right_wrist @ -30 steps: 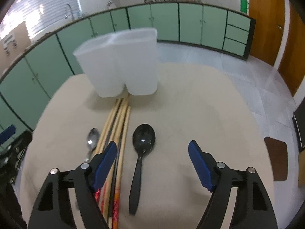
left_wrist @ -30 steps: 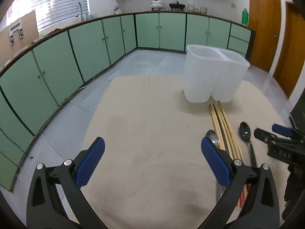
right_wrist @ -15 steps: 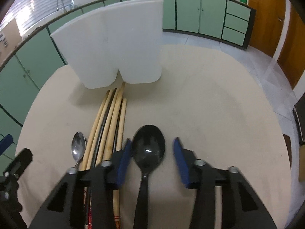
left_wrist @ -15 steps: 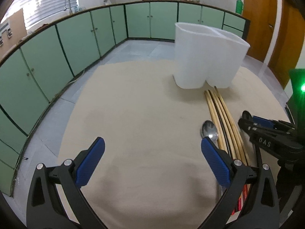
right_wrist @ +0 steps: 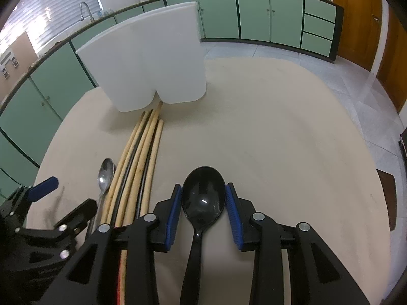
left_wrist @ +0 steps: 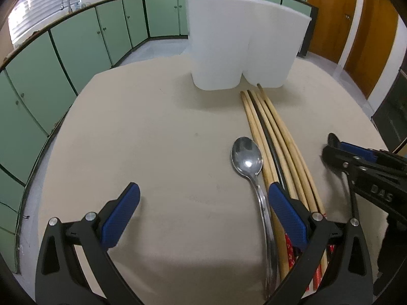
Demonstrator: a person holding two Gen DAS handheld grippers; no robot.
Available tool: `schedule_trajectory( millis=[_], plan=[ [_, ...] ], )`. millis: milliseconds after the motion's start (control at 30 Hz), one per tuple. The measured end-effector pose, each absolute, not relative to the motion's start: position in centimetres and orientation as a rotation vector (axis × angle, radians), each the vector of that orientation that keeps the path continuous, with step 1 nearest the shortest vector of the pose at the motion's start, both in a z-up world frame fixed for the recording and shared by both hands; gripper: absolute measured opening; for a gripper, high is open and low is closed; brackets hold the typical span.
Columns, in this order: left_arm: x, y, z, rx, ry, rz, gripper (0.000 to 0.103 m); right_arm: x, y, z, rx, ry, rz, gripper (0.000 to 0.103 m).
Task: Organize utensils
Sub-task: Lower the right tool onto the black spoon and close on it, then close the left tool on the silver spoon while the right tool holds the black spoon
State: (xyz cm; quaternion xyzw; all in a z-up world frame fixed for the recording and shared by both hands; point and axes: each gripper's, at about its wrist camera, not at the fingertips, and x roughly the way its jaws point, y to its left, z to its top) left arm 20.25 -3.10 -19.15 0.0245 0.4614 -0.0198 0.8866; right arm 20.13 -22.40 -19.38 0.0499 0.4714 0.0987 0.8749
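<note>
Your right hand-held gripper clamps the black spoon's glossy bowl; your left hand-held gripper hangs wide open over the counter. One steel spoon lies just beside five chopsticks, whose tips reach the white two-compartment holder.

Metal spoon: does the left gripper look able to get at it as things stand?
Probably yes. The left gripper is open, and the metal spoon lies bare just inside its right finger. The chopsticks crowd that side, so it may need to shift right.
</note>
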Motion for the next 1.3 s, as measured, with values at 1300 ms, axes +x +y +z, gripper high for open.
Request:
schedule_trajectory(
  millis=[1300],
  plan=[
    [23.6, -3.4, -18.9, 0.043, 0.986, -0.049, 0.068, 22.2, -20.9, -19.3, 0.030, 1.069, 0.131, 0.041]
  ],
)
